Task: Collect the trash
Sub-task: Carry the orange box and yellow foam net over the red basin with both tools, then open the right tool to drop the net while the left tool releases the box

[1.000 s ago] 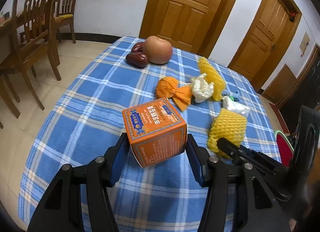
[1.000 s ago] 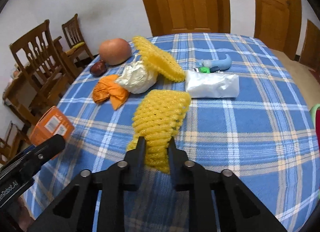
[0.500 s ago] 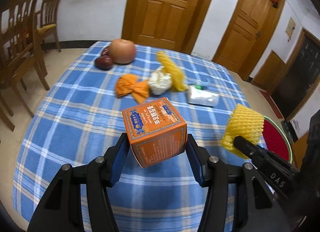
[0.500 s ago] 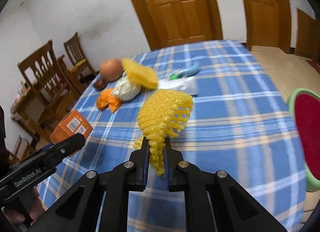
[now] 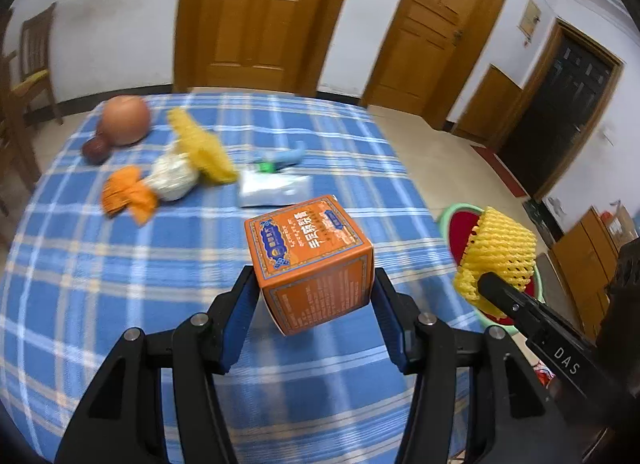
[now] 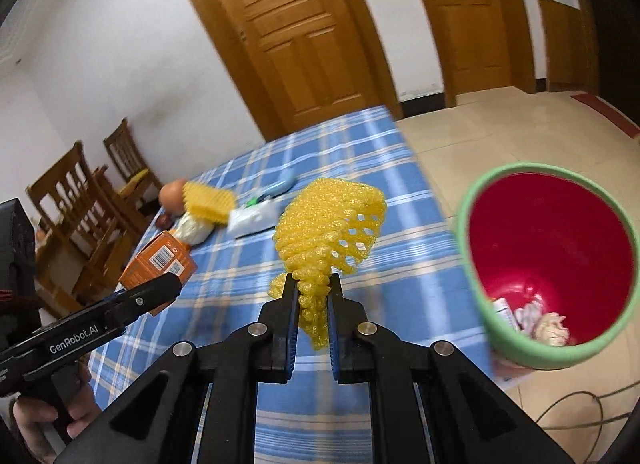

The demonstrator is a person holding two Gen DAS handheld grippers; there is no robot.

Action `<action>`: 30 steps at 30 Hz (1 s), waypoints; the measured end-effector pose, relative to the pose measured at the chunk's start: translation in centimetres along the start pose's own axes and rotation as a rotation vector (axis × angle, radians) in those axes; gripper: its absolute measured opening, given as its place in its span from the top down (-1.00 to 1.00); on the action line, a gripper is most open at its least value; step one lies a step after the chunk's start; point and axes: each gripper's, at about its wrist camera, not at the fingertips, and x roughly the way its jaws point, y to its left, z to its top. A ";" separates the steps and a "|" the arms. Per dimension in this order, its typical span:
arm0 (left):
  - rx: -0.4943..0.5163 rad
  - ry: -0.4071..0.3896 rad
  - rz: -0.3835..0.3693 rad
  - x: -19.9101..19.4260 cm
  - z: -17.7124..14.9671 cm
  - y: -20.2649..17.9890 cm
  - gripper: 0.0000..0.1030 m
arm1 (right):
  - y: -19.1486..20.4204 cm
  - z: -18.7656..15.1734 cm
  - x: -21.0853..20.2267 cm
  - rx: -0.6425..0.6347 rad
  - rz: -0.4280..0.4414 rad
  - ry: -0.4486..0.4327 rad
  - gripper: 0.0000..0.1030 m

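Presently in transit: left gripper (image 5: pixel 314 318) clamps orange carton (image 5: pixel 310 260), right gripper (image 6: pixel 312 302) pinches yellow foam net (image 6: pixel 328 224); next, release over the bin (image 6: pixel 548 360) to its right.

1. Both views are lit by soft, even indoor light; the source is out of view.
2. Shadows are faint, with no hard edges.
3. Black corners ring each picture, and the doors (image 6: pixel 304 36) bow strongly towards the edges.
4. Motion blur smears the checked tablecloth (image 5: pixel 120 272) and the bin (image 6: pixel 548 264).
5. The orange box (image 5: pixel 312 260) stays sharp.
6. No harsh glare.
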 end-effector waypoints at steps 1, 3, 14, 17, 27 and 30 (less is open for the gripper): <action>0.013 0.003 -0.008 0.3 0.2 -0.8 -0.10 | -0.6 0.1 -0.3 0.009 -0.008 -0.005 0.77; 0.041 0.011 -0.029 0.8 0.4 -2.4 -0.10 | -2.2 0.2 -1.0 0.035 -0.033 -0.014 0.76; 0.145 0.058 -0.116 4.5 1.3 -9.0 -0.10 | -9.7 0.1 -2.6 0.160 -0.165 -0.031 0.76; 0.164 0.076 -0.142 5.6 1.4 -10.5 -0.10 | -11.6 -0.1 -2.7 0.174 -0.207 -0.016 0.76; 0.233 0.128 -0.179 9.8 1.7 -14.9 -0.11 | -15.9 -0.4 -2.7 0.236 -0.273 0.005 0.66; 0.248 0.143 -0.179 10.8 1.6 -15.8 -0.11 | -16.8 -0.5 -2.6 0.245 -0.283 0.005 0.56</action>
